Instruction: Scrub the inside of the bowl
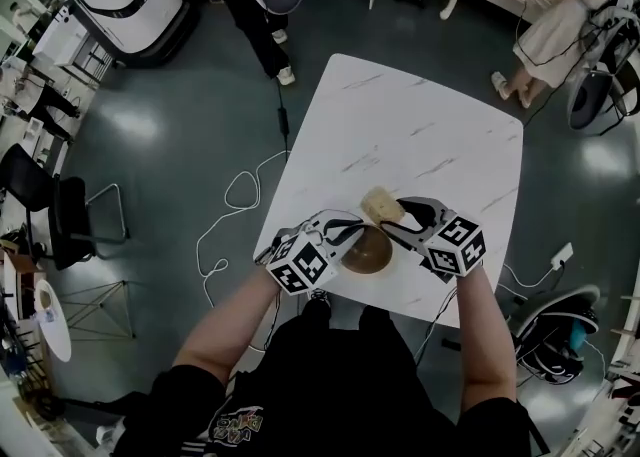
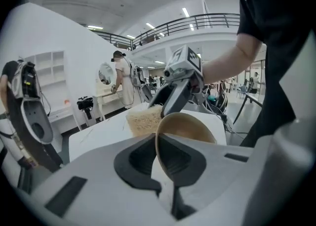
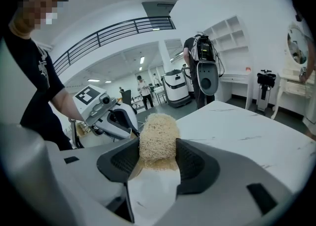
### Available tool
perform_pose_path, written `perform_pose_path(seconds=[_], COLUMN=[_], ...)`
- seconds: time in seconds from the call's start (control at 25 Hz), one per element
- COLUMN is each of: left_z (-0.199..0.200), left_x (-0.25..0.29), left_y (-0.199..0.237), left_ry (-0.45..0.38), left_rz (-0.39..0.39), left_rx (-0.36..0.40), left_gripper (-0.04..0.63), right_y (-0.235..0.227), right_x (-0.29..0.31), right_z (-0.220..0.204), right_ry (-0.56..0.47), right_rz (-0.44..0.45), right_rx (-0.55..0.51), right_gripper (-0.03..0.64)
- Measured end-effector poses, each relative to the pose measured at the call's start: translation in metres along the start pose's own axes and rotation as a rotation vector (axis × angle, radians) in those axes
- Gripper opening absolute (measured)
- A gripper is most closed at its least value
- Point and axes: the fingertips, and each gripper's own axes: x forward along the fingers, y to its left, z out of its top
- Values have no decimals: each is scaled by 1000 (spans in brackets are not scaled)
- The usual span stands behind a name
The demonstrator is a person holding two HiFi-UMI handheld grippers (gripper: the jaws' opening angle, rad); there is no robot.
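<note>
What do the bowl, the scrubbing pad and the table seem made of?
The bowl: probably wood or bamboo; thin, smooth, matte brown wall. The scrubbing pad: likely loofah; coarse, tangled pale fibres. The table: marble or marble-look laminate; white top with grey veins.

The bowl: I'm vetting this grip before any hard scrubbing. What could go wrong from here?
1. The left gripper pinches only the thin rim of the tilted bowl; pressing into it could twist it loose.
2. The bowl sits close to the near edge of the table, so a slip might send it to the floor.
3. The right gripper holds the fibrous scrub pad by its lower part; it may bend or pull out.
</note>
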Motion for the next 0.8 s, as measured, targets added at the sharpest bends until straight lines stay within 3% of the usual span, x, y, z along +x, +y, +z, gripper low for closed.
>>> perform_pose_path(seconds=[0.36,0.52,0.8], left_z=[-10,-10,-13], left_x=[-16,-23,-25], left_y=[47,63,75], left_ry=[-82,-157,-162], left_rz=[129,161,205], left_rx=[-319,-492,-555], left_gripper=[17,17,17], right_y=[-14,-14,-10], right_x=[-9,-7,0], right_z=[-13,-30,-53], right_ry=[-4,29,45], right_rz=[-48,-60,-98], right_rx=[46,55,86], right_gripper=[239,239,239])
